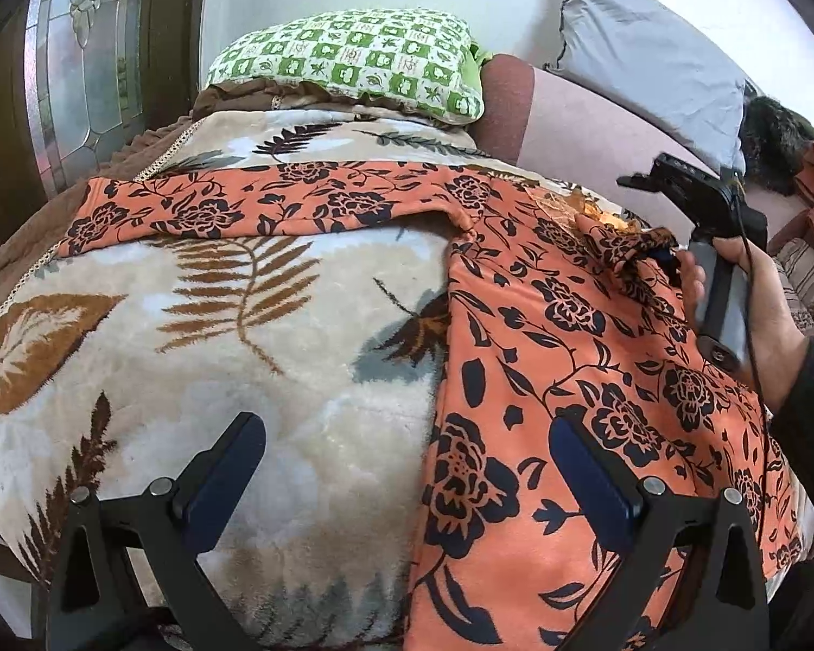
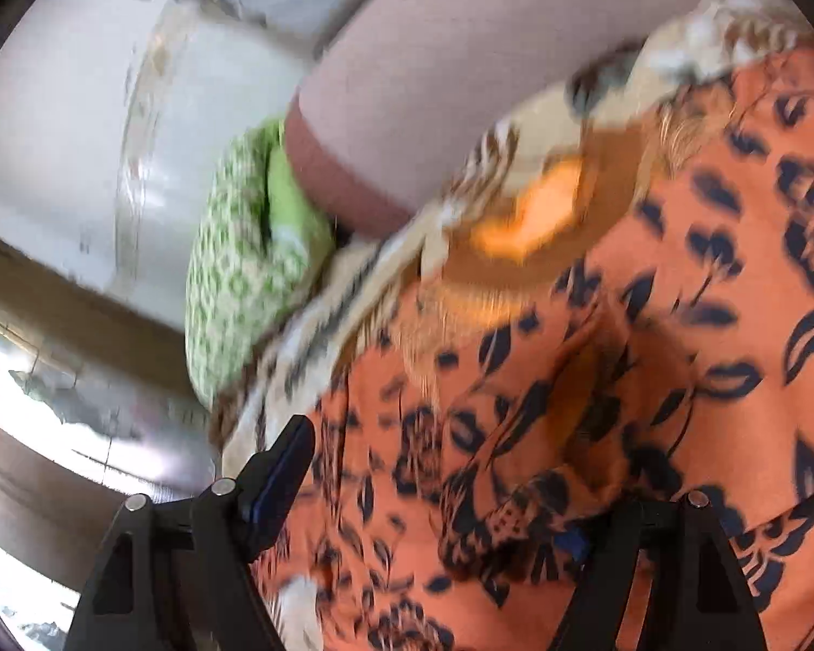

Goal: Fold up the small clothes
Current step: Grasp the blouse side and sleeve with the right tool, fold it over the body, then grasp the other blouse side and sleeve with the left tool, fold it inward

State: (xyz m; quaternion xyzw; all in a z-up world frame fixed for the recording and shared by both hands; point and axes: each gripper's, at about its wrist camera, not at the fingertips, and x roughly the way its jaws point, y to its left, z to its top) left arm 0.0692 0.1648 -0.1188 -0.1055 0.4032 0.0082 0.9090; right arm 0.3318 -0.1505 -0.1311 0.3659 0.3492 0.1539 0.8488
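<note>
Nearest the left wrist camera, the left gripper (image 1: 407, 466) hovers with its jaws spread wide and nothing between them, straddling the left edge of the orange floral garment (image 1: 570, 336). The garment lies spread on a leaf-patterned fleece blanket (image 1: 217, 325) covering the bed, body to the right, one long sleeve (image 1: 255, 206) stretched out flat to the left. Farther right, the right gripper (image 1: 662, 255) sits at a bunched fold near the neckline; its own blurred view shows the left finger (image 2: 277, 466) clear of the cloth and the other buried in it, so a grip cannot be confirmed. The fabric looks thin, light and limp, likely to drape and crease; hems, shoulder seams or the sleeve cuff offer the best holds. Beyond lie a green checked pillow (image 1: 353, 59) and a grey pillow (image 1: 646, 59).
</note>
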